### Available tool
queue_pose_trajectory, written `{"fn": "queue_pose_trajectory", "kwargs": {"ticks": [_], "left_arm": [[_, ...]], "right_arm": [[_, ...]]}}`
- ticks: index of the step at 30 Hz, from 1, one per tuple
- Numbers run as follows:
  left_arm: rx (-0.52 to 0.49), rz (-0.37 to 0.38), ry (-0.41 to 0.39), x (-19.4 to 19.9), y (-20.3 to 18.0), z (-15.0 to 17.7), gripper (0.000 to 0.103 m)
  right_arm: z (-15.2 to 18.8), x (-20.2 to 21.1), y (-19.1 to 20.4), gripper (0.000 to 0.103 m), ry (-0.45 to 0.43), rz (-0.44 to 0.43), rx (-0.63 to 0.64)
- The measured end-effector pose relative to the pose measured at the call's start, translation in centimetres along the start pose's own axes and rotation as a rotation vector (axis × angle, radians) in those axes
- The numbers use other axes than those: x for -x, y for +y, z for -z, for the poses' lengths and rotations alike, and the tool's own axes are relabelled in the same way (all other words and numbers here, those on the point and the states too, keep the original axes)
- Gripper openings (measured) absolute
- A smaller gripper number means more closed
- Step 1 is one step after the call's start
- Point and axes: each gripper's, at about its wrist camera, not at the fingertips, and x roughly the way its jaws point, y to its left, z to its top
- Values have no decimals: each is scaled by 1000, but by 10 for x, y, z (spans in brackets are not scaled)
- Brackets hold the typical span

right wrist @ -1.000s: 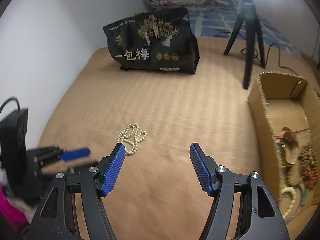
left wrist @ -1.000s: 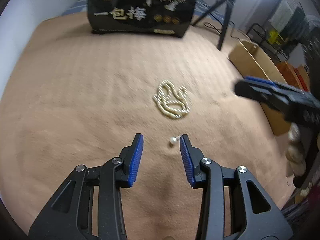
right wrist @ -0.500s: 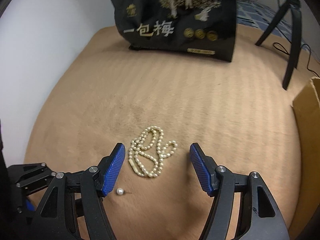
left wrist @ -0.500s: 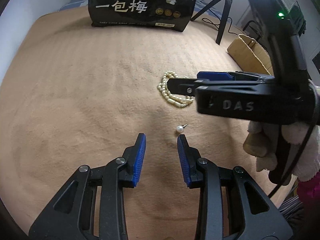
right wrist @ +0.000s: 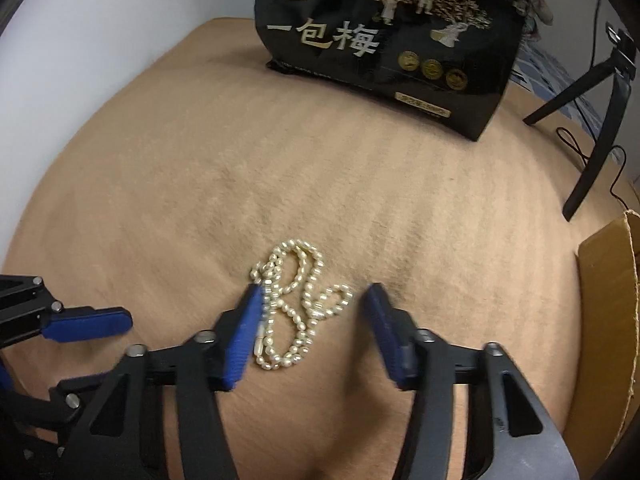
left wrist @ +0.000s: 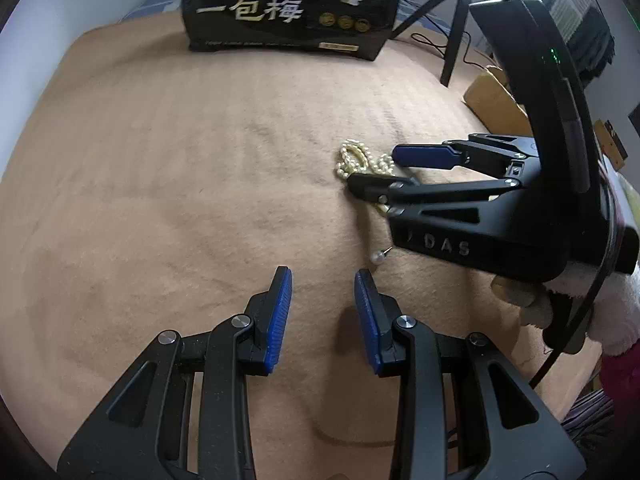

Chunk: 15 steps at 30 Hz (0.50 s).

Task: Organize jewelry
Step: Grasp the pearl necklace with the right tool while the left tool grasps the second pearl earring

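Note:
A cream pearl necklace (right wrist: pixel 294 302) lies coiled on the tan blanket (right wrist: pixel 200 184). My right gripper (right wrist: pixel 314 322) is open, low over the blanket, with the necklace between its blue fingers. In the left wrist view the right gripper (left wrist: pixel 374 170) straddles the necklace (left wrist: pixel 354 158) and hides part of it. A single pearl stud earring (left wrist: pixel 378 256) lies just ahead and right of my left gripper (left wrist: pixel 322 282), which is open and empty. One left finger (right wrist: pixel 86 322) shows in the right wrist view.
A black snack bag (right wrist: pixel 394 38) stands at the far edge of the blanket. A black tripod (right wrist: pixel 600 128) stands at the right rear. A cardboard box (right wrist: pixel 608 320) sits at the right edge; it also shows in the left wrist view (left wrist: pixel 496 102).
My right gripper has swung left from the box side and come down around the necklace. My left gripper narrowed a little and stayed near the pearl earring.

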Motion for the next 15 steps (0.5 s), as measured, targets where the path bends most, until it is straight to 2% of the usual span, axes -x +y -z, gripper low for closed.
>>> {"fn": "queue_pose_trajectory", "kwargs": {"ticks": [1,3,4,12,15], "left_arm": [[-6,0,1,-2,-2,-1,33],[-23,3,8,-5,-7,-1,33],[-35,4,12,-7,-10,0,33],[-134,-38,20,-21,-34,1,33],[-144,-46,14,-24,-37,-3,26]], "right_arm": [[2,1,-4,31,-1,-4,-6],[6,3,-16,13,-2,-16,-22],[7,4,-22,10,2,-28,-30],[22,13,-42,7,20,-47,-28],[25,18,-44,7,22,-45,-34]]}}
